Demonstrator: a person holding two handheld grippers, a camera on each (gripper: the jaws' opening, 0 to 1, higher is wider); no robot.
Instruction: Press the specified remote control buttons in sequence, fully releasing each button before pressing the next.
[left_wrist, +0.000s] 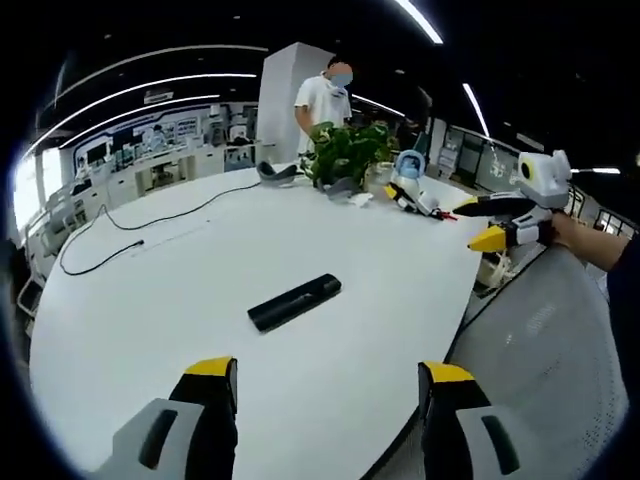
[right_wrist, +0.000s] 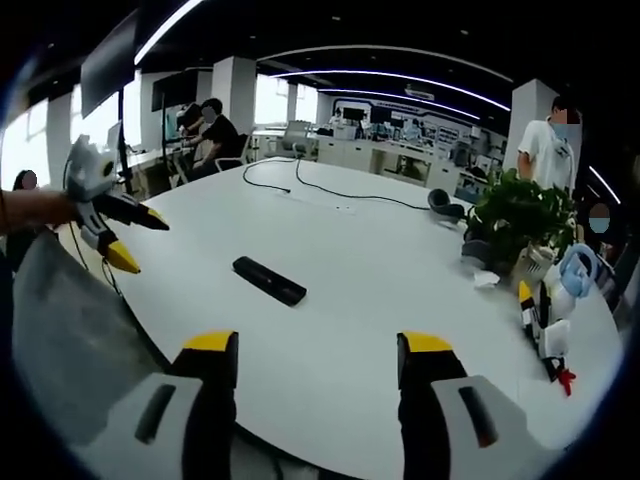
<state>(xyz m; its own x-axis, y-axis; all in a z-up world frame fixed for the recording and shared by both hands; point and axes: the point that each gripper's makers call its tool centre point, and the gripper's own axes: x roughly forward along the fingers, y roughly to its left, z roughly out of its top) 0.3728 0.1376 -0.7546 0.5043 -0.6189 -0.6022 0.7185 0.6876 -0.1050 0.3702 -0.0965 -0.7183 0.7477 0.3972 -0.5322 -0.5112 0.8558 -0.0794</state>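
Left gripper view: the slim black plastic remote control lies untouched on the round white table; left gripper and right gripper are held wide, well apart from it. No press is begun.

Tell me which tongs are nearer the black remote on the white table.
Left, narrowly, as far as I can judge. The left tongs hang open just short of the remote, which looks larger in their view. The right tongs, also open, sit farther back from it.

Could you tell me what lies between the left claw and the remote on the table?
Only bare white table; the left gripper view shows nothing between the left claw and the remote.
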